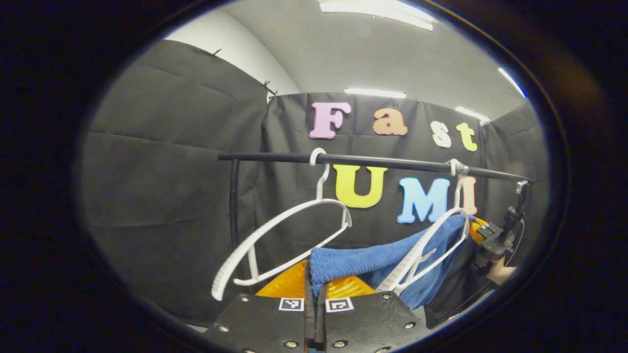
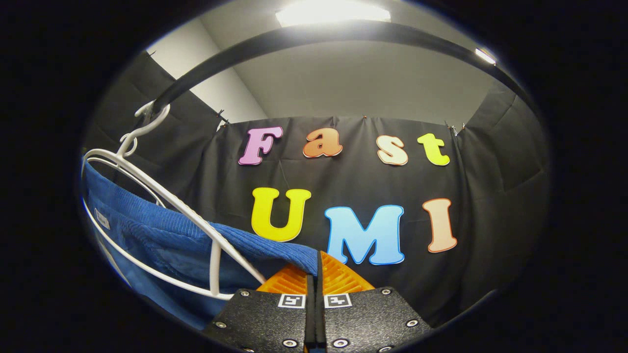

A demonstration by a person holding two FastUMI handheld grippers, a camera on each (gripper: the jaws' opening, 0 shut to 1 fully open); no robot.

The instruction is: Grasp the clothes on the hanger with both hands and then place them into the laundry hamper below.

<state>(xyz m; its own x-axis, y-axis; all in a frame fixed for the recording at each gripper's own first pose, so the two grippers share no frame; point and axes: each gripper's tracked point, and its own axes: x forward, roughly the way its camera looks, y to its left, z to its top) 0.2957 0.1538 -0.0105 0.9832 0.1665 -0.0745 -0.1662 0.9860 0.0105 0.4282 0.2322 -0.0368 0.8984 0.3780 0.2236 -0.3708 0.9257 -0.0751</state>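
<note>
Two white hangers on one black rail (image 1: 382, 161) in the left gripper view: a bare hanger (image 1: 284, 240) at nine o'clock, a loaded hanger (image 1: 431, 245) at three o'clock. One blue cloth (image 1: 363, 262), ribbed, draped across that second hanger and stretched over toward six o'clock. Left tool (image 1: 315, 289) at the bottom, clamped tight on the near edge of the cloth, fabric bunched right between both fingers. Out at three o'clock, beyond the loaded hanger, the right tool (image 1: 495, 238) seen from afar with a bit of hand (image 1: 503, 272) below it, touching the far end of the same cloth.

Over to the right gripper view: one hanger (image 2: 162, 215) here, hooked on the rail (image 2: 314, 34) that arcs overhead at twelve o'clock. Same blue cloth (image 2: 162, 235) hanging at eight o'clock, a strip of it running down to six o'clock and pinched between the closed fingers of the right tool (image 2: 316, 277). A small label (image 2: 102, 219) sewn on the cloth at nine o'clock, too small to read. Ceiling lamp (image 2: 333, 12) glaring at the top.
</note>
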